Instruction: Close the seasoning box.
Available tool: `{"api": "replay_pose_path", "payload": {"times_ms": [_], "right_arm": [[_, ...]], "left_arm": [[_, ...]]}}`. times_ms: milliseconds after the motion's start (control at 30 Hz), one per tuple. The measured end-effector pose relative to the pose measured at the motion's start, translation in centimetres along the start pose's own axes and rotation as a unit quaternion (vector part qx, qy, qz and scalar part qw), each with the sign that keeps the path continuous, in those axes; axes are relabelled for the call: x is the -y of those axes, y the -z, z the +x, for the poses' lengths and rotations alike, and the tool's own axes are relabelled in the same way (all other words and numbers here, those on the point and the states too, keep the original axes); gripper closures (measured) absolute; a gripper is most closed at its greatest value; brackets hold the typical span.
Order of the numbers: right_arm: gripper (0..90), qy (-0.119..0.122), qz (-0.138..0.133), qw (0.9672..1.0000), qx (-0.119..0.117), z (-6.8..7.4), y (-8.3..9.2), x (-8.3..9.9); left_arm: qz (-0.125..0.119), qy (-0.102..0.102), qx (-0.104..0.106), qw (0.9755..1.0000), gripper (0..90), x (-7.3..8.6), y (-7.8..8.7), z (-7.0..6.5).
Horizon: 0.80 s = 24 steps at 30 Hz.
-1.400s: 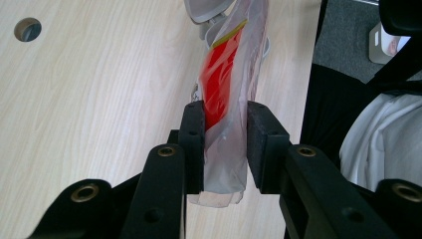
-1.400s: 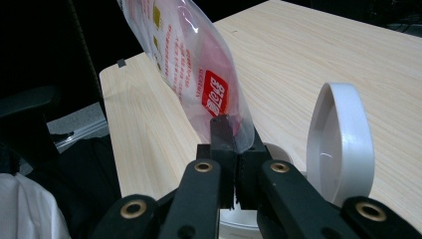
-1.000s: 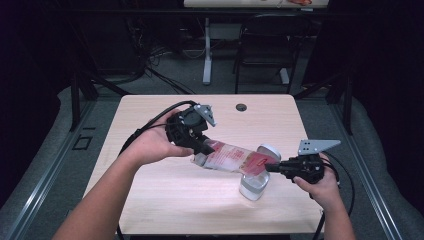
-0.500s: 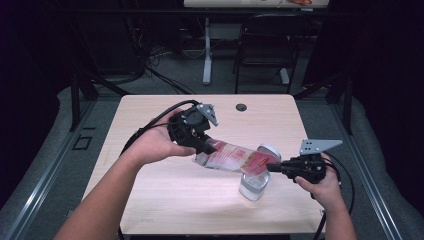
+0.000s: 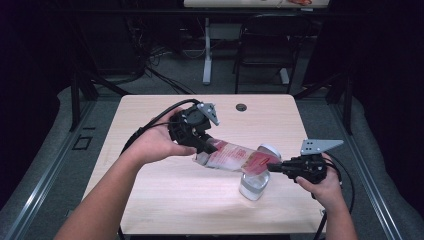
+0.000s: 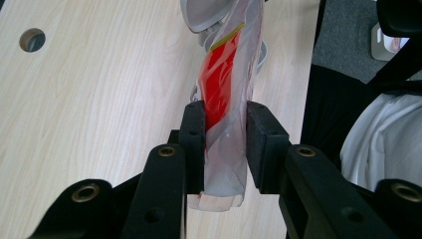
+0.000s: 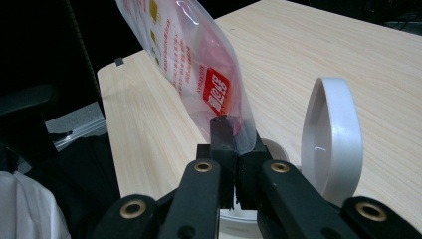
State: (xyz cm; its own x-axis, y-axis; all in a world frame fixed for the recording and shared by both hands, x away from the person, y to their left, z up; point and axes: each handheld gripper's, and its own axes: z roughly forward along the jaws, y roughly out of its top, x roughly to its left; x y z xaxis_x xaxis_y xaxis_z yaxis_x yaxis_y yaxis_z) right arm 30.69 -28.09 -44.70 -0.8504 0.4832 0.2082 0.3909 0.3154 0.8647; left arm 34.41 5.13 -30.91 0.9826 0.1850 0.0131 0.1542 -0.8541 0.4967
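Observation:
A clear plastic pouch with red print (image 5: pixel 235 157) hangs tilted over the table, stretched between both grippers. My left gripper (image 5: pixel 205 145) is shut on its upper, far end; in the left gripper view the pads (image 6: pixel 194 139) squeeze the pouch (image 6: pixel 224 84) from both sides. My right gripper (image 5: pixel 272 168) is shut on the lower end, and its jaws pinch a corner of the pouch (image 7: pixel 199 64). Just below that end stands a clear jar (image 5: pixel 254 186) with its white flip lid (image 5: pixel 270 150) open; the lid (image 7: pixel 331 134) stands upright beside the right gripper's jaws.
The light wooden table (image 5: pixel 165 200) has a round cable hole (image 5: pixel 241 107) near its far edge. A black chair (image 5: pixel 265 45) and a desk leg (image 5: pixel 207 55) stand beyond the table. Cables trail from both grippers across the table's left and right sides.

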Motion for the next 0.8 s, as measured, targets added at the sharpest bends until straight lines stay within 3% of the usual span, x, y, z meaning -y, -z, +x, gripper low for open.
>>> {"api": "replay_pose_path", "payload": {"times_ms": [800], "right_arm": [[88.9,0.002,0.005,1.0,-0.002,0.04,-0.22,0.02]], "left_arm": [[0.002,-0.003,-0.003,1.0,71.9,-0.26,0.3,-0.22]]}}
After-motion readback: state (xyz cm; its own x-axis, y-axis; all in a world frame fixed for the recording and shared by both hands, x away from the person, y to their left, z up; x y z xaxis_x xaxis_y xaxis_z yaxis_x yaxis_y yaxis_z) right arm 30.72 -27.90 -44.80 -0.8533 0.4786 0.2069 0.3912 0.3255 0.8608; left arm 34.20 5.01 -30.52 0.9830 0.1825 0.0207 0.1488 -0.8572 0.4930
